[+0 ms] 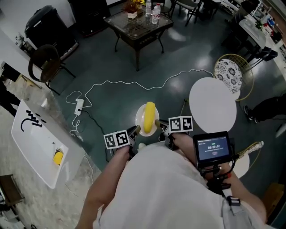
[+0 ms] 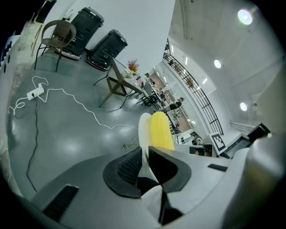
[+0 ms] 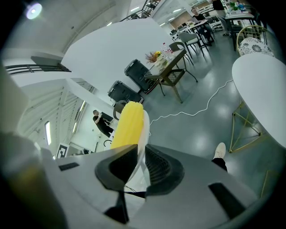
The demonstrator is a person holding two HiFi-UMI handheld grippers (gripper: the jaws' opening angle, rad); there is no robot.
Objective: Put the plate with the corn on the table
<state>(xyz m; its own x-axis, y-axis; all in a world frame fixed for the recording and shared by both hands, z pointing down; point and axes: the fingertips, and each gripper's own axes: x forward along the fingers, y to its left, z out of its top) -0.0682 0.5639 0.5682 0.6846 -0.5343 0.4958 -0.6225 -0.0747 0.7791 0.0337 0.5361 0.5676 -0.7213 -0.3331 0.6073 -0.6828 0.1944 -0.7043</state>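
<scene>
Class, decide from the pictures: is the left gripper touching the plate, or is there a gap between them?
Touching. The left gripper view shows the left gripper shut on the plate, with the plate's rim pinched between both jaws.

The corn [image 1: 149, 117] lies on the plate [image 1: 140, 121], which hangs above the floor between the two grippers. The left gripper [image 1: 136, 130] pinches the plate's rim at 7 o'clock and the right gripper [image 1: 159, 124] pinches it at 4 o'clock. From the plate, the round table [image 1: 212, 105] stands at 3 o'clock, with a chair [image 1: 232, 74] behind it at 2. A second table [image 1: 138, 26] bearing bottles [image 1: 154, 12] is far off at 12. A cable [image 1: 134, 84] runs across the floor behind the plate to a power strip [image 1: 79, 106] at 9 o'clock. A second chair [image 1: 44, 62] stands at 10.
</scene>
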